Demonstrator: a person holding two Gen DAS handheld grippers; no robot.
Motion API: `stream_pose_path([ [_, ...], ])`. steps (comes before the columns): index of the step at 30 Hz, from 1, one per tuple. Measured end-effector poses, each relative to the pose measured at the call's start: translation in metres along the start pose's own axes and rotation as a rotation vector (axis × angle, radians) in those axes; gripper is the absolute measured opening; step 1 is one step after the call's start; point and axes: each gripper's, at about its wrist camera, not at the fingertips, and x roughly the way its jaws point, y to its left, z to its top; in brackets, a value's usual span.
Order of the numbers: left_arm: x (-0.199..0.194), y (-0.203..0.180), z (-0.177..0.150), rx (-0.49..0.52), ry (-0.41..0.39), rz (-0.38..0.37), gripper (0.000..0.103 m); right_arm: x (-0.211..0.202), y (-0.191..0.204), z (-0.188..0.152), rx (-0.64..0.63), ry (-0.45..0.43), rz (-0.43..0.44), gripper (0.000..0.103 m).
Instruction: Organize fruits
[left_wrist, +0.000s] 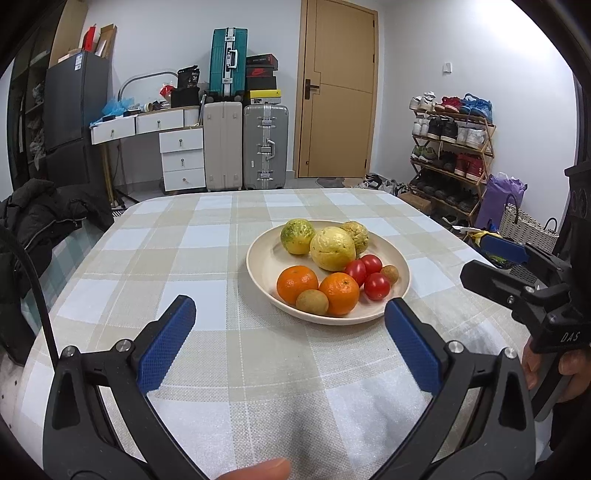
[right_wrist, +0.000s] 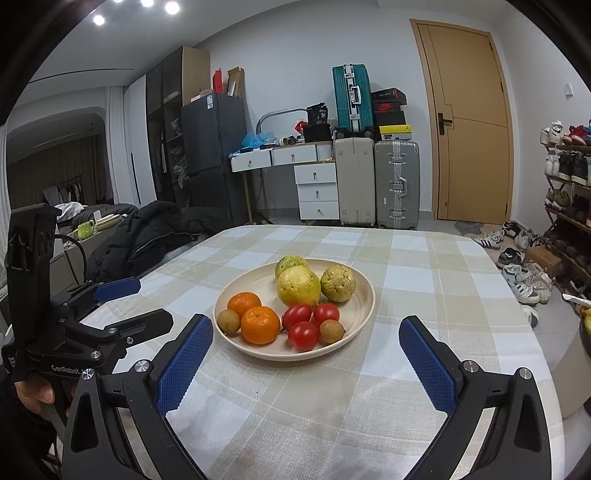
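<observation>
White letters "DAS" stand on the black body of the right tongs (left_wrist: 495, 264), seen from the left wrist. "GenRobot" in white stands on the body of the left tongs (right_wrist: 142, 301), seen from the right wrist. A red shoebox (right_wrist: 388, 107) bears a white swoosh. A black bag (right_wrist: 318, 113) shows "36".

A table (left_wrist: 207, 236) covered by a beige, white and pale-blue checked cloth (left_wrist: 258, 369) fills the lower frame. One cream plate (left_wrist: 258, 266) of fruit is set right of centre on it.
</observation>
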Motion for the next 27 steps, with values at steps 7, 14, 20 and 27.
stream_pose_path([
  [7, -0.0003, -0.0005, -0.0001, -0.002, 0.000, 0.001, 0.102, -0.0005, -0.0001, 0.0004, -0.001, 0.000, -0.001, 0.103],
  [14, 0.0013, -0.0005, 0.0003, -0.004, 0.003, 0.000, 0.102, -0.0012, 0.0006, 0.0009, -0.004, -0.002, 0.000, 0.103],
  [20, 0.0010, -0.0007, 0.0003, -0.006, 0.004, 0.001, 0.102, -0.0011, 0.0004, 0.0009, -0.004, -0.002, 0.000, 0.103],
  [27, 0.0024, 0.0011, -0.0007, -0.010, 0.007, 0.002, 0.102, -0.0012, 0.0007, 0.0007, -0.004, -0.002, -0.001, 0.103],
])
